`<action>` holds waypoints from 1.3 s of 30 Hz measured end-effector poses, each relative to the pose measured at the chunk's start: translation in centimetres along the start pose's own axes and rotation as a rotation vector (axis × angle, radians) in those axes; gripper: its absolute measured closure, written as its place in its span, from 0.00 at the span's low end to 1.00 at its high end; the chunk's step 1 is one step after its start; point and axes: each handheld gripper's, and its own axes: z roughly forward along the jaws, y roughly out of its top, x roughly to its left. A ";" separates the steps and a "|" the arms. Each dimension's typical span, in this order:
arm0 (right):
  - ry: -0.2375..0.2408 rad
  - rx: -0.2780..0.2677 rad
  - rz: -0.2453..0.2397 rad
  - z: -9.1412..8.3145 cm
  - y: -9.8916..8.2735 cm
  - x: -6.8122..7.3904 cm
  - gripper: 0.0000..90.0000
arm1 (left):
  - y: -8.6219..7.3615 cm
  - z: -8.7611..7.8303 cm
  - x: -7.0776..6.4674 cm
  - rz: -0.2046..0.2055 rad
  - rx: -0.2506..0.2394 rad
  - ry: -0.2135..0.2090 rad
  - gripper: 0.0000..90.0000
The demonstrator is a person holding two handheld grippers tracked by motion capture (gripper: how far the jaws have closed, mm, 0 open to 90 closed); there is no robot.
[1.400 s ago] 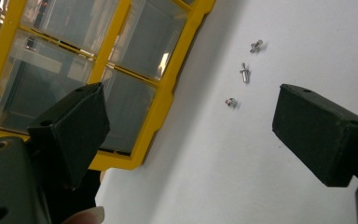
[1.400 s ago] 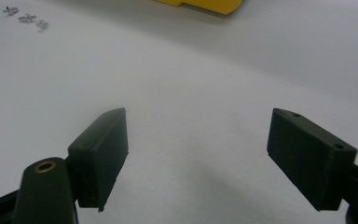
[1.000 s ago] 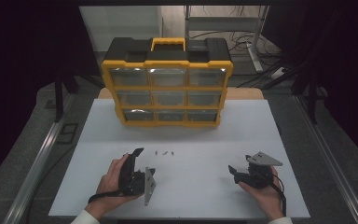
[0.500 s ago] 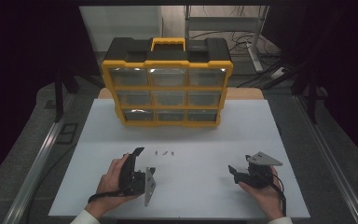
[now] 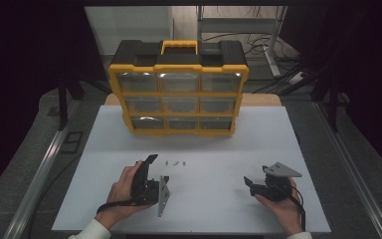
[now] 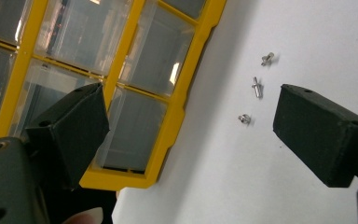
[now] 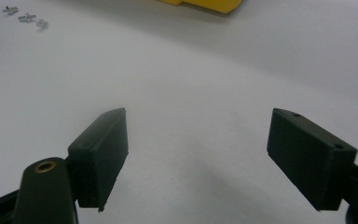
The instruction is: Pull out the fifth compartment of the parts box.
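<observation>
Left gripper (image 5: 149, 167) hangs wide open and empty near three small screws (image 6: 257, 87). Right gripper (image 5: 251, 183) likewise gapes, empty. Closing squarely on one screw looks wisest.

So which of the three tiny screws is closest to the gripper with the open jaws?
The end screw of the row, nearest the left gripper. The middle one and the far one lie farther along the white table.

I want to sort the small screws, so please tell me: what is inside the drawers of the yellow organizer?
The yellow organizer stands upright with clear drawer fronts. Through them I see glare and grey walls, nothing clearly stored. The three screws lie outside on the table.
</observation>
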 end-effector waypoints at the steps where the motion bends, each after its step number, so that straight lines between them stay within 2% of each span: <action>1: 0.000 -0.001 0.001 0.0 0.0 0.0 0.23 | 0.0 0.1 0.0 0.001 0.000 0.000 0.12; 39: 0.002 0.001 0.005 0.0 0.0 0.0 0.23 | 0.9 2.0 1.3 -0.023 -0.008 0.015 0.12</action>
